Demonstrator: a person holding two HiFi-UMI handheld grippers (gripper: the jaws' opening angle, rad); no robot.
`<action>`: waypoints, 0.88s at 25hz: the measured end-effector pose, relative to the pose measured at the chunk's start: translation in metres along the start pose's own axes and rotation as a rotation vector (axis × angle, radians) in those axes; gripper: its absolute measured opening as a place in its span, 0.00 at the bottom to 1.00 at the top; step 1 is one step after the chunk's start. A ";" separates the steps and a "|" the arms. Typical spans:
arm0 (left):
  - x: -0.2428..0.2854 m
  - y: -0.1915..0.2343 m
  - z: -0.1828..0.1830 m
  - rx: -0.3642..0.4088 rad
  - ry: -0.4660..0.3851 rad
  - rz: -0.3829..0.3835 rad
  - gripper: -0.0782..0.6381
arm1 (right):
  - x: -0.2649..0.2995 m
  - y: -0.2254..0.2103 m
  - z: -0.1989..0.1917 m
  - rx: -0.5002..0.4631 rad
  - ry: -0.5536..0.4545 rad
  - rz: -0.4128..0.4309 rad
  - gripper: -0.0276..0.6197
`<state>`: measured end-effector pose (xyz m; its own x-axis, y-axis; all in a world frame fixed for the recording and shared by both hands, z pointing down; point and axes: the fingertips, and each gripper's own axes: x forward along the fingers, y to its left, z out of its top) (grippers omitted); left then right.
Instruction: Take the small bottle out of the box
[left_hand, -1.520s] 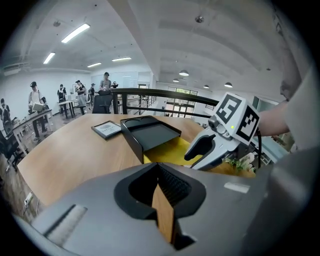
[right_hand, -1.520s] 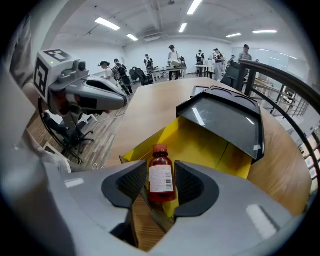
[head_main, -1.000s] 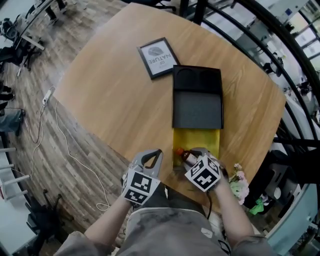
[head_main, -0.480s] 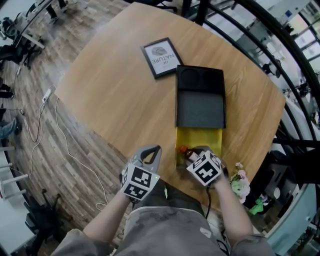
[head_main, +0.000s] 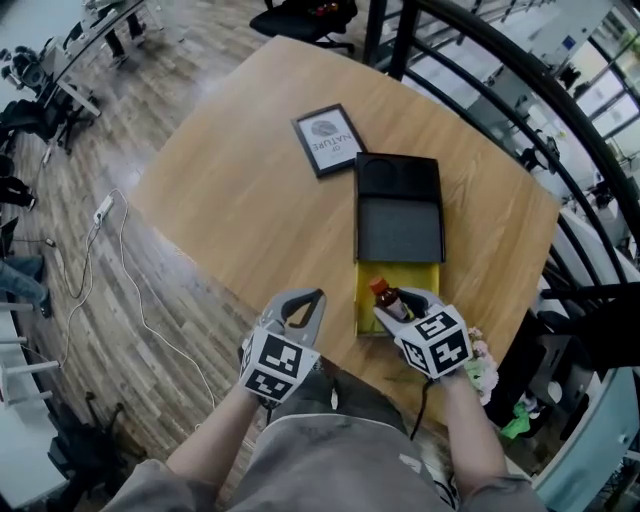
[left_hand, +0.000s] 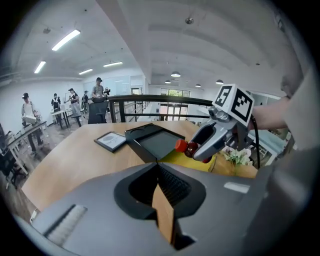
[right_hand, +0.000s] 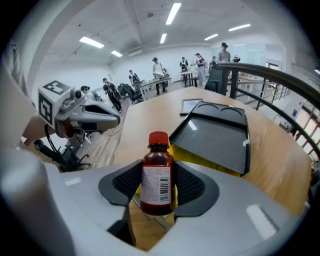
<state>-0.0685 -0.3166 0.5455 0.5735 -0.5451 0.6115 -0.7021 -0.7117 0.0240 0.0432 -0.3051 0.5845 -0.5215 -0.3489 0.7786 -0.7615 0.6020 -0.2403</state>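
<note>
A small brown bottle (right_hand: 157, 175) with a red cap and a white label stands upright between the pads of my right gripper (right_hand: 158, 181), which is shut on it. In the head view the bottle (head_main: 389, 299) hangs over the near end of the yellow box (head_main: 428, 277); the right gripper (head_main: 402, 303) holds it there. The box's black lid (head_main: 400, 215) lies open beyond it. My left gripper (head_main: 314, 299) hovers at the table's near edge, left of the box, shut and empty. From the left gripper view, the bottle (left_hand: 189, 148) is off the table.
A framed card (head_main: 328, 140) lies on the round wooden table (head_main: 240, 190) beyond the lid. Small flowers (head_main: 480, 358) sit by the table's right near edge. A black railing (head_main: 520, 80) curves behind the table. A white cable (head_main: 112, 262) trails on the floor at left.
The right gripper has come up with the bottle, from low in the yellow box to above its near end. The left gripper has stayed in place.
</note>
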 end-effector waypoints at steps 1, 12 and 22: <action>-0.008 0.001 0.011 0.013 -0.021 0.007 0.11 | -0.010 0.002 0.009 0.003 -0.036 -0.011 0.37; -0.107 0.001 0.134 0.059 -0.320 0.049 0.11 | -0.160 0.041 0.126 0.049 -0.534 -0.041 0.37; -0.186 -0.011 0.207 0.091 -0.515 0.113 0.11 | -0.277 0.095 0.186 -0.047 -0.876 -0.102 0.37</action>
<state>-0.0802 -0.2990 0.2675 0.6454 -0.7511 0.1387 -0.7451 -0.6591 -0.1019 0.0437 -0.2856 0.2381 -0.5741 -0.8161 0.0661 -0.8139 0.5600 -0.1545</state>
